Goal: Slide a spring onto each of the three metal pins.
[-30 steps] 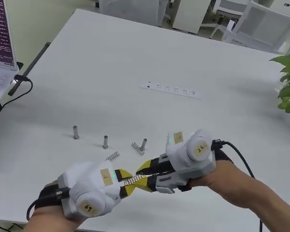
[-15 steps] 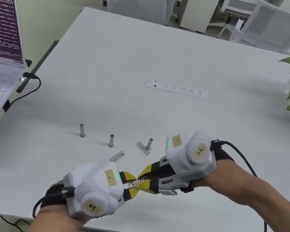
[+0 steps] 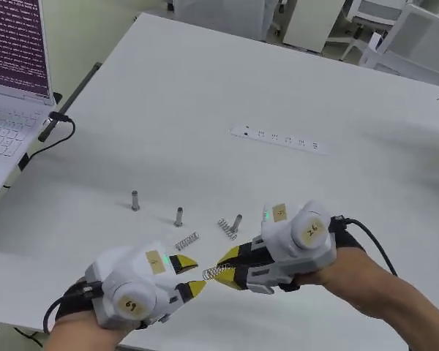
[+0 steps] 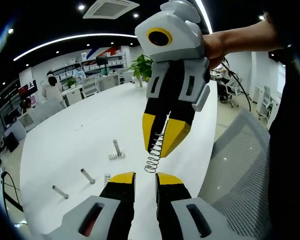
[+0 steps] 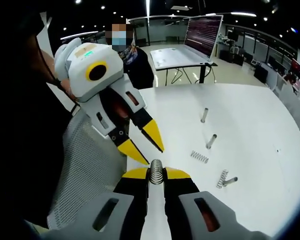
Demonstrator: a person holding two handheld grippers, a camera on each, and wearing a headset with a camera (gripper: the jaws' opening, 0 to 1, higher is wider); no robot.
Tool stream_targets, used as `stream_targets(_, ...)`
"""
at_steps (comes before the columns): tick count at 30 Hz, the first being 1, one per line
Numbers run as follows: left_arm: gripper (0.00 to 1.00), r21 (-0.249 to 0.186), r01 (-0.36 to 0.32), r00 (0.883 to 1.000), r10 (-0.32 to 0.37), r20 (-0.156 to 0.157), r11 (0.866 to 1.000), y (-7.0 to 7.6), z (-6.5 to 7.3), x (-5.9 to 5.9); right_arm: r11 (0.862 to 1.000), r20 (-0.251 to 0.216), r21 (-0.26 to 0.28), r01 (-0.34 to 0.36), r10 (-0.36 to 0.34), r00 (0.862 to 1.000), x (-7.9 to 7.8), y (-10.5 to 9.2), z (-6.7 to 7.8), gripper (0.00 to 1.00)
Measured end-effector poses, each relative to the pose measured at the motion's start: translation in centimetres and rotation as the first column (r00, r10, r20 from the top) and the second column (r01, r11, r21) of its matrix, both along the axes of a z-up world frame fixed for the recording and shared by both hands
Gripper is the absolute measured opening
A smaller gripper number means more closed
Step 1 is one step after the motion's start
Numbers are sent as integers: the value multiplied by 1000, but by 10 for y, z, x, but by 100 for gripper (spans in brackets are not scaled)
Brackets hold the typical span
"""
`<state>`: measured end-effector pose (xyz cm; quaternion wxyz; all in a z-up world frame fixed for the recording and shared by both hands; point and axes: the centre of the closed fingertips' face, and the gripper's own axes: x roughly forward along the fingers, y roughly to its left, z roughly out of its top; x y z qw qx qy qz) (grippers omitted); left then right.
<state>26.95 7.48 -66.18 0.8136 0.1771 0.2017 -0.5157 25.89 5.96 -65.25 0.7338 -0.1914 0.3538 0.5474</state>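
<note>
My right gripper (image 3: pixel 225 268) is shut on one end of a small wire spring (image 3: pixel 215 273), whose free end sticks out toward my left gripper (image 3: pixel 191 275). That left gripper is open, its yellow tips spread just short of the spring. In the right gripper view the spring (image 5: pixel 156 171) is pinched between the jaws. Three short metal pins (image 3: pixel 135 200), (image 3: pixel 178 216), (image 3: pixel 237 222) stand in a row on the white table beyond the grippers. One loose spring (image 3: pixel 186 240) lies in front of the middle pin. Another spring (image 3: pixel 226 227) rests against the right pin.
An open laptop (image 3: pixel 11 73) sits at the left table edge with a black cable (image 3: pixel 47 139) beside it. A white power strip (image 3: pixel 278 139) lies farther back. The table's near edge runs just under the grippers. Chairs and desks stand beyond the table.
Both grippers were shut on the spring together; now the left gripper has opened and drawn back a little, leaving the spring in the right gripper. The head camera has shifted.
</note>
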Motion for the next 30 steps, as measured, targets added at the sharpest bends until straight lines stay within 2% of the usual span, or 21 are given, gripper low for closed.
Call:
stream_targets(13, 13, -43, -112, 993, 111, -29, 993, 31, 4, 22, 998, -2, -39, 57, -57, 998, 12, -12, -10, 9)
stream_targets(24, 19, -78, -224, 974, 220, -58, 972, 63, 4, 40, 991, 10, -65, 119, -118, 993, 30, -22, -10, 9)
stream_targets(30, 22, -88, -287, 957, 281, -71, 954, 84, 3, 49, 987, 24, -77, 140, -139, 990, 43, -27, -5, 9)
